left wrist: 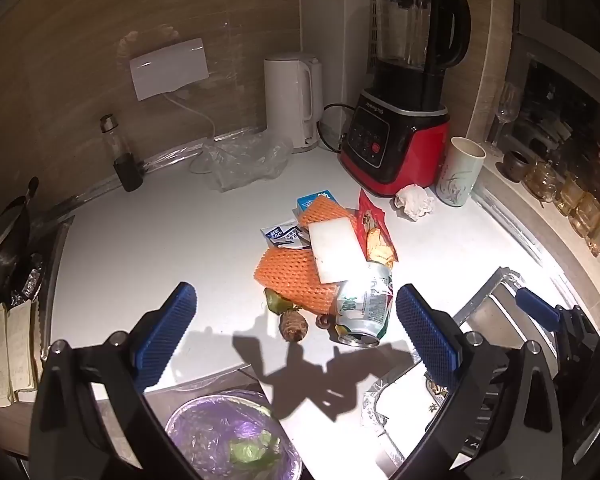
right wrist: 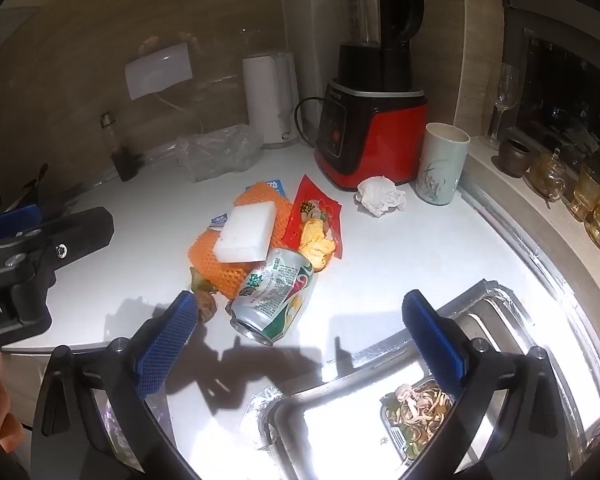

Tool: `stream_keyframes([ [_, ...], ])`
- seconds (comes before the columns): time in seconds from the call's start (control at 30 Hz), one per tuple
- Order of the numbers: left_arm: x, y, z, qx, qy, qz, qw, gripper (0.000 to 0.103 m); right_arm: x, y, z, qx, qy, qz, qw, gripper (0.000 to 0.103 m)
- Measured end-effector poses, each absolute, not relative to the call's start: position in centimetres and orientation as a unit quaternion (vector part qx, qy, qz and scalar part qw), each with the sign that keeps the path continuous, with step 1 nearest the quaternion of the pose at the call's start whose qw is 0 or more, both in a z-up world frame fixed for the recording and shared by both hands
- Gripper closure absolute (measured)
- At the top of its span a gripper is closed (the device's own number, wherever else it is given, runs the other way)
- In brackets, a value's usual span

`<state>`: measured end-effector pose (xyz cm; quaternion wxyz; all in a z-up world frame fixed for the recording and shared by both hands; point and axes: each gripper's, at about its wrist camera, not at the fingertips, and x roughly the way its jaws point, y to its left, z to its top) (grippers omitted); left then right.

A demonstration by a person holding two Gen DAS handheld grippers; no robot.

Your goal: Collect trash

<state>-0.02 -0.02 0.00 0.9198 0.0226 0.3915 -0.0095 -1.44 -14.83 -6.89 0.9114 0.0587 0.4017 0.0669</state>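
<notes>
A heap of trash lies mid-counter: a crushed drink can (left wrist: 364, 304) (right wrist: 274, 294) on its side, orange foam netting (left wrist: 290, 276) (right wrist: 224, 260), a white foam block (left wrist: 336, 250) (right wrist: 246, 238), a red snack wrapper (left wrist: 374, 226) (right wrist: 314, 210), small blue-and-white packets (left wrist: 280, 234), fruit scraps (left wrist: 294, 326). A crumpled tissue (left wrist: 414, 200) (right wrist: 380, 196) lies apart by the blender. My left gripper (left wrist: 296, 336) hovers open above the counter's front edge, short of the heap. My right gripper (right wrist: 300, 338) is open too, nothing between its fingers, the can just beyond them.
A red-and-black blender (left wrist: 396, 136) (right wrist: 370, 136), white kettle (left wrist: 292, 100), ceramic cup (left wrist: 460, 172) (right wrist: 440, 168), clear plastic bag (left wrist: 244, 160) and dark bottle (left wrist: 122, 160) stand behind. A lined bin (left wrist: 228, 440) is below the counter; a steel sink (right wrist: 500, 320) with food scraps lies right.
</notes>
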Motion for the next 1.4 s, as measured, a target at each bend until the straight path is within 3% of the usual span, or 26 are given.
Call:
stream_keyframes([
  [1.4, -0.5, -0.7, -0.7, 0.027, 0.396, -0.008, 0.918, 0.007, -1.4, -14.8, -7.3, 0.060, 0.408, 0.073, 0.908, 0.002],
])
